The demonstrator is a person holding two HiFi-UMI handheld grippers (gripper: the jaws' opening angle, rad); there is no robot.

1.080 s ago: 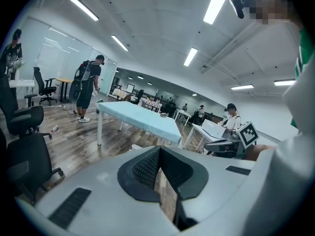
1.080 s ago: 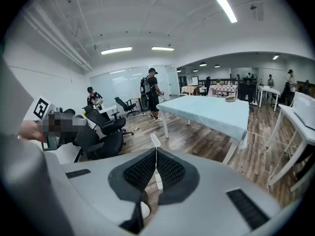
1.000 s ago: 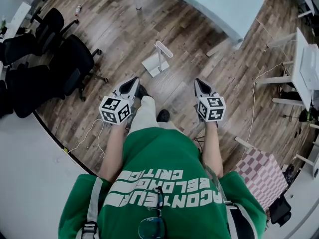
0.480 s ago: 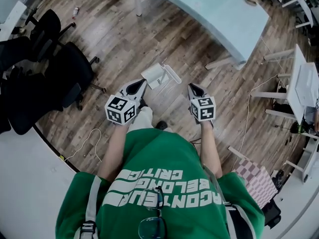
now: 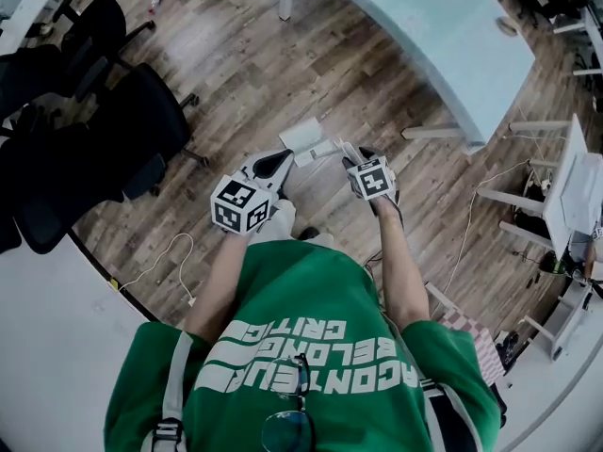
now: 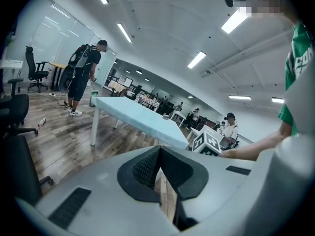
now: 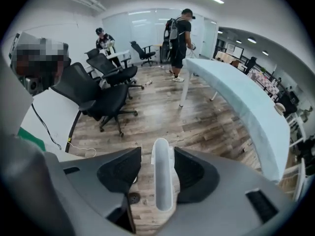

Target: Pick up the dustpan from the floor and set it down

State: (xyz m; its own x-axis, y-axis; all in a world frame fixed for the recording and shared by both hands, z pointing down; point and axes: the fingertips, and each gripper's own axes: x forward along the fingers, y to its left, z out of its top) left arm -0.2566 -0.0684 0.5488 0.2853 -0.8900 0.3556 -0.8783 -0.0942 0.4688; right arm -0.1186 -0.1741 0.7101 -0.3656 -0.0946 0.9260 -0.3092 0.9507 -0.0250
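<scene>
The white dustpan (image 5: 303,136) lies on the wood floor in front of my feet, its long handle (image 5: 332,148) pointing right. My right gripper (image 5: 355,158) points steeply down over that handle. In the right gripper view the handle (image 7: 162,186) stands between the jaws of the right gripper (image 7: 157,152), which are opening, with a gap to the left pad. My left gripper (image 5: 279,162) hovers just left of the pan with its jaws shut on nothing. In the left gripper view the left gripper (image 6: 158,154) shows only floor past its tips.
Black office chairs (image 5: 132,125) crowd the left side. A long pale-blue table (image 5: 443,36) runs across the back right. A cable (image 5: 170,257) trails on the floor near a white wall base. A person with a backpack (image 7: 178,31) stands far off.
Both grippers moved forward to the dustpan. The right one tipped downward and now straddles the handle; the left one closed in beside the pan.
</scene>
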